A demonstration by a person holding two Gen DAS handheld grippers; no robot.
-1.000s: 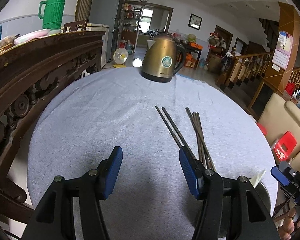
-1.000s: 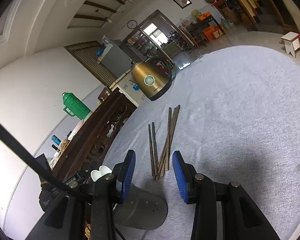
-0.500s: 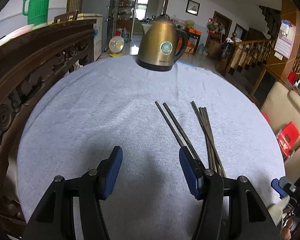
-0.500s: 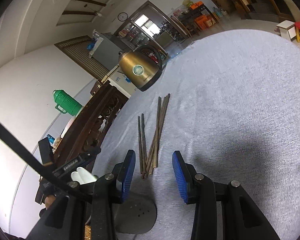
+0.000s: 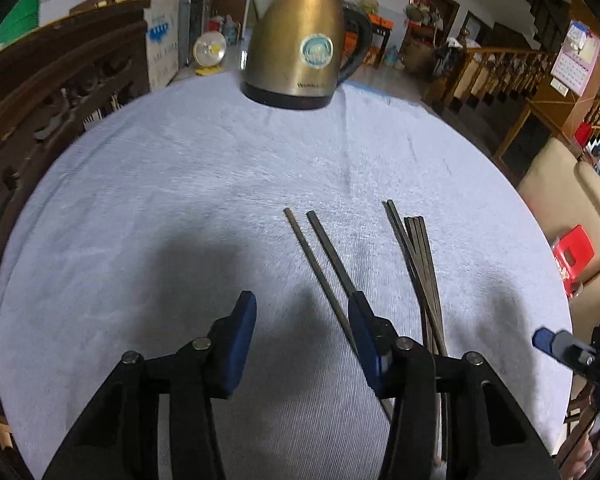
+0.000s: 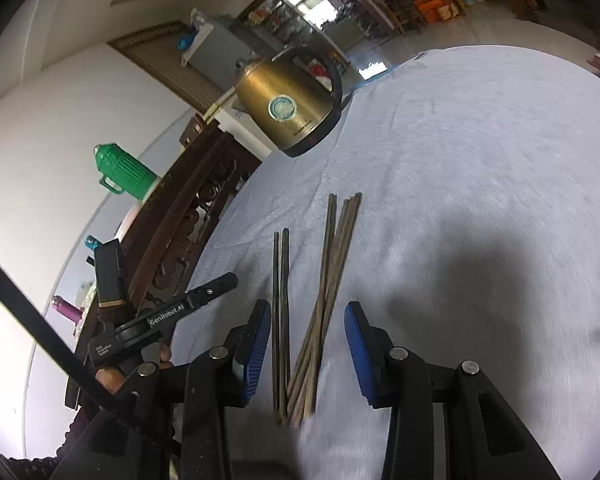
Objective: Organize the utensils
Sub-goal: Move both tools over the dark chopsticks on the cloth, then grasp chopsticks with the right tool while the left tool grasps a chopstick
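Dark chopsticks lie on the grey-blue cloth of a round table [image 5: 180, 208]. A pair [image 5: 320, 252] lies side by side; a bundle of several [image 5: 420, 264] lies to its right. My left gripper [image 5: 302, 322] is open and empty, low over the cloth, its right finger over the pair's near part. My right gripper [image 6: 307, 334] is open and empty, with the pair [image 6: 281, 300] and the bundle [image 6: 332, 272] both lying between its fingers. The chopsticks' near ends show in the right wrist view.
A brass electric kettle [image 5: 306, 44] stands at the table's far edge; it also shows in the right wrist view [image 6: 288, 104]. A carved dark wooden chair back [image 5: 56, 92] runs along the left. A green thermos [image 6: 126, 172] stands beyond it. A beige chair [image 5: 568, 200] is at the right.
Both grippers have moved forward and lower over the table toward the chopsticks. The grey holder seen earlier below the right gripper has dropped out of view. Both stay open.
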